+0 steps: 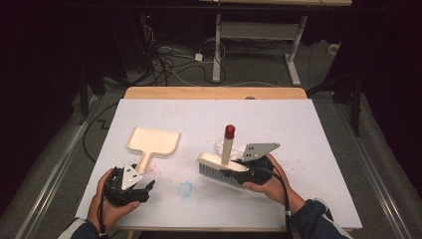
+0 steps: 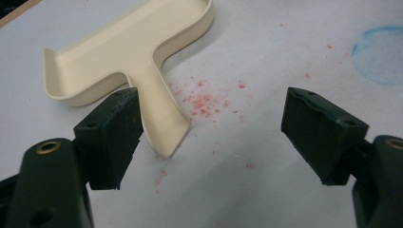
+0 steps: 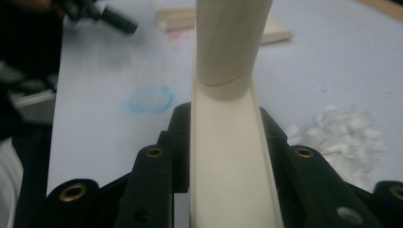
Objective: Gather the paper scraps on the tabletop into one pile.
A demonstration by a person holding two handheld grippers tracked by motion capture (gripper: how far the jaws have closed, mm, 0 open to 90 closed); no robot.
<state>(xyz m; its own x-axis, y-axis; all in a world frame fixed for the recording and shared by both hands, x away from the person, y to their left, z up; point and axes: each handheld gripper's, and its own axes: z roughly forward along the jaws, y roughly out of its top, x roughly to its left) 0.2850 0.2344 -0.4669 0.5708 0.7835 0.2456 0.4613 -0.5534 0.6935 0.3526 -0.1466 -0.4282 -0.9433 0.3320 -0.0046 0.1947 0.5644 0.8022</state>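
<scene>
The right claw [image 3: 228, 142] clamps the hand brush [image 1: 222, 167], hiding its bristles in its own view; the left claw [image 2: 214, 137] gapes wide by the dustpan [image 2: 138, 52].

Smooth cream plastic dustpan [image 2: 138, 47], bristly brush [image 1: 221, 167]

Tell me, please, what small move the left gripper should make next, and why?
Probably ease the left gripper a little forward and close it on the dustpan's handle. Its jaws stand open, and the handle lies just beside one jaw, not yet between the two. The right gripper already grips the brush, and pink crumbs lie beside the dustpan, so the pan seems needed next.
</scene>
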